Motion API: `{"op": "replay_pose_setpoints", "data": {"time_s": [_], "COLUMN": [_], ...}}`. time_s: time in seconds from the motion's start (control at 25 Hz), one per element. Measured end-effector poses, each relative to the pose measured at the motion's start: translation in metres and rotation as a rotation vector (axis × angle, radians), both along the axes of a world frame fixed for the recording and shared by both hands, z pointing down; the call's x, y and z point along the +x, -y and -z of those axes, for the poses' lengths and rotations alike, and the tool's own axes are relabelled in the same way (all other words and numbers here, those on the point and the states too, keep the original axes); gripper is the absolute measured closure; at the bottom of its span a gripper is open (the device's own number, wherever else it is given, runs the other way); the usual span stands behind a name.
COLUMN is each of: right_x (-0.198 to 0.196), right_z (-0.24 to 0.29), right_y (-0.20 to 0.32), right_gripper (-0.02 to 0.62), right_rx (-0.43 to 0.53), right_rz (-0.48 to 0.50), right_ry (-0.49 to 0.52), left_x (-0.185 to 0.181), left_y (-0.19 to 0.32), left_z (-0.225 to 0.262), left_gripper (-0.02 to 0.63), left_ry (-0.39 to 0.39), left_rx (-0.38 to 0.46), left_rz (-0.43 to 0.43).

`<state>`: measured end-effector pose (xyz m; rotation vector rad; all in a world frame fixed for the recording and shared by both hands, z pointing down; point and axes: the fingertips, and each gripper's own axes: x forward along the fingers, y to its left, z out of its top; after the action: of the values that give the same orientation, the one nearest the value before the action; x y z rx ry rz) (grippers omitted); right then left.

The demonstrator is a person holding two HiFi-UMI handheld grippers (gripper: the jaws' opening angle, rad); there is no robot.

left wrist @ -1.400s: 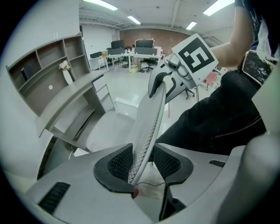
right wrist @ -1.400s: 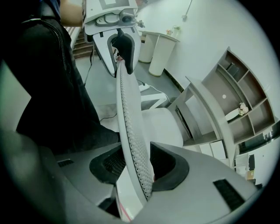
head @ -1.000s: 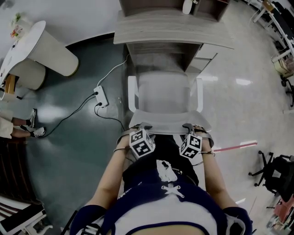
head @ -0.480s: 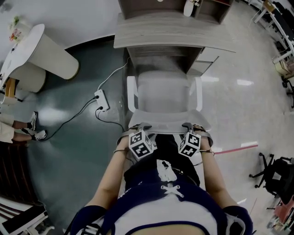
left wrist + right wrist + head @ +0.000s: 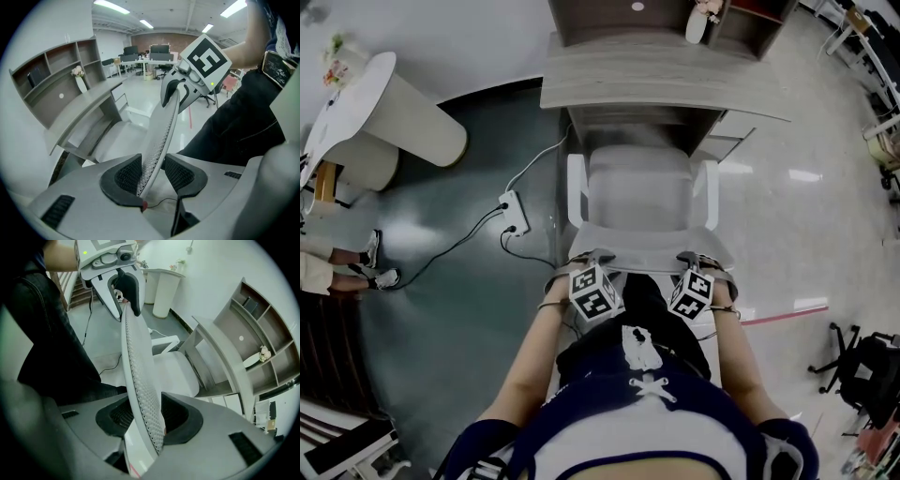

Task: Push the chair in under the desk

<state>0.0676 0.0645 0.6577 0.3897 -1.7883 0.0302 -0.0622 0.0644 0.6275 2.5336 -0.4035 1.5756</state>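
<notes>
- Chair (image 5: pixel 639 192), white with two white armrests, stands facing the desk (image 5: pixel 661 80). The front of its seat is at the opening below the desktop, and most of the seat lies out from under the top.
- Its mesh backrest (image 5: pixel 642 262) is the part nearest the person, whose two forearms reach down to its top edge.
- Left gripper (image 5: pixel 153 176) straddles the top edge of the backrest near that edge's left end. Its jaws are opening: the mesh leans against one pad, and a thin gap shows at the other.
- Right gripper (image 5: pixel 147 420) sits near the right end of the same edge. Its jaws stand wide, with both pads closed against the backrest.
- Each gripper appears in the other's view, further along the edge. The two are well apart.
- Shelf unit (image 5: pixel 666 14) rises from the back of the desk, and a white vase (image 5: pixel 698 23) of flowers stands on it.
- Power strip (image 5: pixel 515 212) lies on the dark floor to the left of the chair, with cables running from it.
- White round table (image 5: pixel 356 94) on pale cylinder legs stands further left.
- A red line (image 5: pixel 783 314) marks the pale floor to the right.
- A dark office chair (image 5: pixel 862 361) stands at the far right.
</notes>
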Motion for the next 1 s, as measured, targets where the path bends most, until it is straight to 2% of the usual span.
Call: {"op": "replay_pose_setpoints", "data": {"time_s": [0.24,0.44,1.0], "right_x": [0.004,0.005,0.008], "right_z": [0.0,0.001,0.001], "right_y": [0.023,0.033,0.071], "right_gripper": [0.457,0.456,0.451], "right_rx": [-0.01,-0.038,-0.01], "right_rz": [-0.003,-0.002,0.007], "right_ry": [-0.005,-0.003,0.005], "left_x": [0.003,0.005,0.009], "left_y": [0.021,0.034,0.068], "left_z": [0.001,0.003,0.001], "left_gripper": [0.446,0.446,0.445], "left_ry": [0.0,-0.002,0.004], "left_rx": [-0.021,0.002,0.02], "left_rz": [-0.002,0.0,0.011]}}
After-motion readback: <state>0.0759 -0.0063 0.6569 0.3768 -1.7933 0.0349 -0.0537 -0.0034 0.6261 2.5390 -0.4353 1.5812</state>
